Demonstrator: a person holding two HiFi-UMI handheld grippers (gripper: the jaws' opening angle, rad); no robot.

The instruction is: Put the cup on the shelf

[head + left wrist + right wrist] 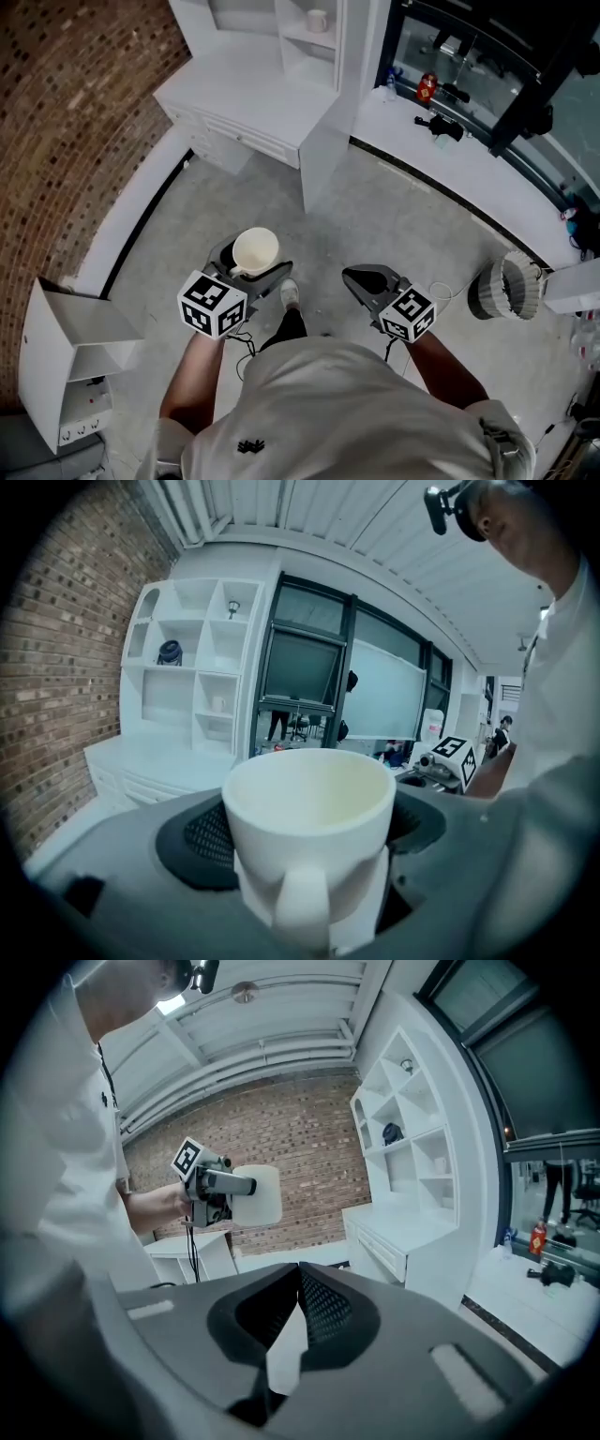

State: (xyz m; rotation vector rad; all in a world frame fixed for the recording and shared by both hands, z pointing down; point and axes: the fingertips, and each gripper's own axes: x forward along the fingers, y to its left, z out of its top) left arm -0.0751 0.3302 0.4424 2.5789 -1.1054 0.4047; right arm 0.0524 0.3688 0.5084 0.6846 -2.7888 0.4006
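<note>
Left claw (pixel 251 269) held the white cup (pixel 309 817) tight, its handle facing the person. Right claw (pixel 298 1283) was squeezed closed, with nothing in it. White shelf (pixel 321 40) stood far away.

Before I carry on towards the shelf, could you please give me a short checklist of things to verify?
1. Cup clamped in the left gripper: ok.
2. Cup upright, mouth up: ok.
3. Cup empty inside: ok.
4. Right gripper shut, holding nothing, apart from the cup: ok.
5. Shelf has bare compartments: ok.
6. Shelf within reach: not ok; it stands some way ahead.
</note>
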